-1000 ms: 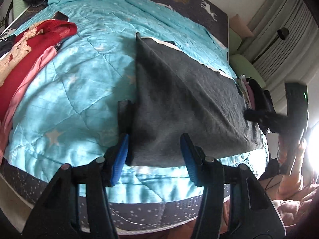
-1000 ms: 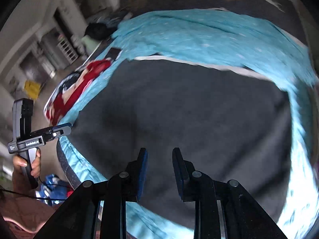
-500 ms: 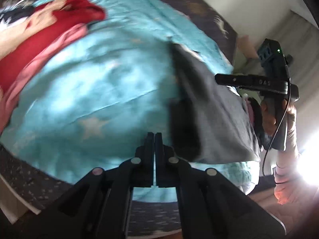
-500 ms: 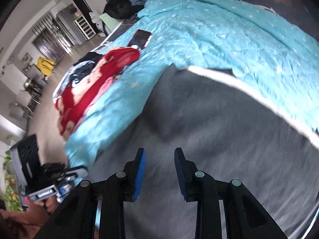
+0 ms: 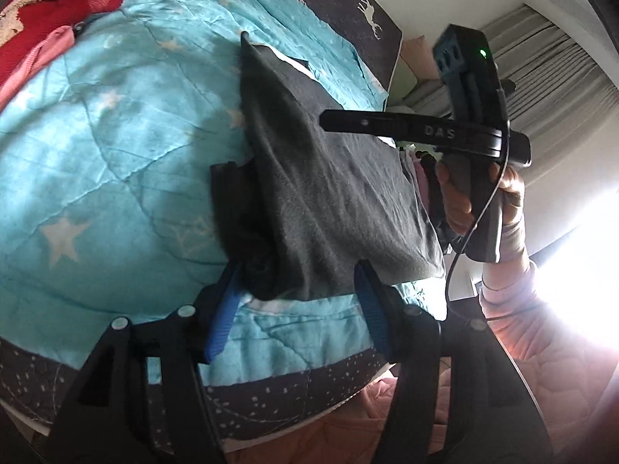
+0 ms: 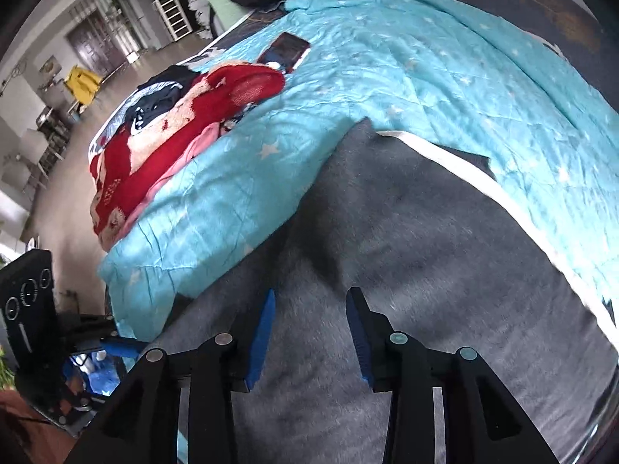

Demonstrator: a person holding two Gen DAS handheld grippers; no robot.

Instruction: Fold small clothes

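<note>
A dark grey garment (image 5: 332,189) with a white band along its far edge lies folded on the turquoise star quilt (image 5: 116,147). My left gripper (image 5: 298,270) is open, its blue pads either side of the garment's near left corner, where a sleeve bunches. My right gripper (image 6: 311,301) is open and hovers just over the grey garment (image 6: 425,263), holding nothing. The right gripper also shows in the left wrist view (image 5: 456,131), held in a hand above the garment's right side.
A pile of red, cream and pink clothes (image 6: 174,131) lies at the bed's left edge, with a phone (image 6: 284,50) beyond it. The bed's near edge (image 5: 271,394) has a dark starry sheet. Curtains (image 5: 549,58) hang at the right.
My left gripper was open, shut half a second ago, and is open again at the garment's near left corner. My right gripper rose and swung over the garment, opening a little wider.
</note>
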